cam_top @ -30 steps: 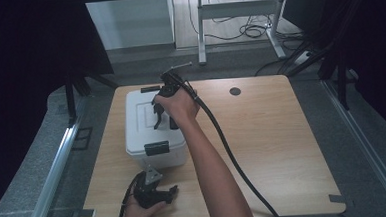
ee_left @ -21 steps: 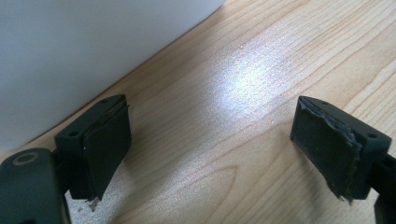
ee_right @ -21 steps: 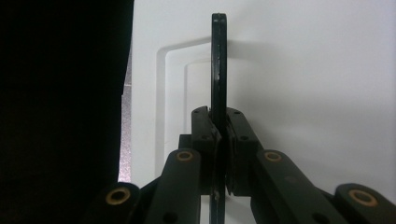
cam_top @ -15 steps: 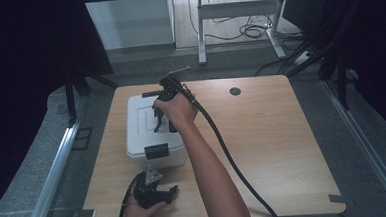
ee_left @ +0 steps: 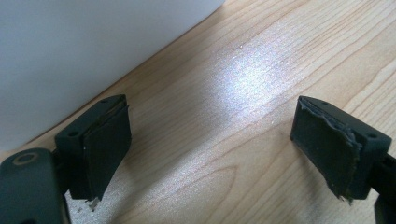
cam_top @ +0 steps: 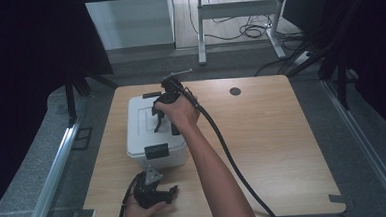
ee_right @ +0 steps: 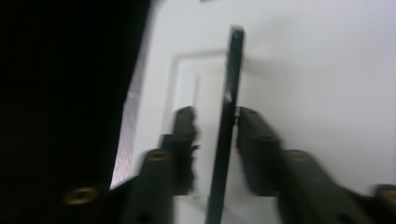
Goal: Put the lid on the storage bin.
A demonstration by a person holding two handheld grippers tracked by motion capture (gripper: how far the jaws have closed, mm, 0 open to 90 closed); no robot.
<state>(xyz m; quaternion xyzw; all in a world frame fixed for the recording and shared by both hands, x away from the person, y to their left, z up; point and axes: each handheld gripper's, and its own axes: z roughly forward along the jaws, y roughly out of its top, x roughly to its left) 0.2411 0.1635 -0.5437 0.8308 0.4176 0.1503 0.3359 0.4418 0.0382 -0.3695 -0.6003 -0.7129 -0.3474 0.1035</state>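
On the wooden table (cam_top: pixel 262 135) stands a white plastic box (cam_top: pixel 142 136) with a lid, near the table's left half as the high view shows it, a black latch (cam_top: pixel 156 151) on its near side and another black clasp (cam_top: pixel 151 95) at its far edge. The right gripper (cam_top: pixel 162 121) is over the top of the box, the right hand (cam_top: pixel 181 111) wrapped around its body and its black cable (cam_top: pixel 234 161) trailing back across the table toward the near edge. In the right gripper view its two black jaws stand on either side of the thin black carrying handle (ee_right: pixel 229 116), which rises edge-on from the white lid (ee_right: pixel 317 84); the jaws have just been opening, the one left of the handle in that view stands clear of it and the other lies right against its edge with no squeeze to be seen, so the handle sits between them unclamped, though the picture is blurred. The left gripper (cam_top: pixel 158 193) rests low on the table just in front of the box, held by the left hand (cam_top: pixel 136 211) at the near edge. In the left gripper view its jaws are spread wide apart over bare wood grain with nothing between them, and the white wall of the box (ee_left: pixel 93 56) lies just beyond the left-hand pad (ee_left: pixel 105 149)
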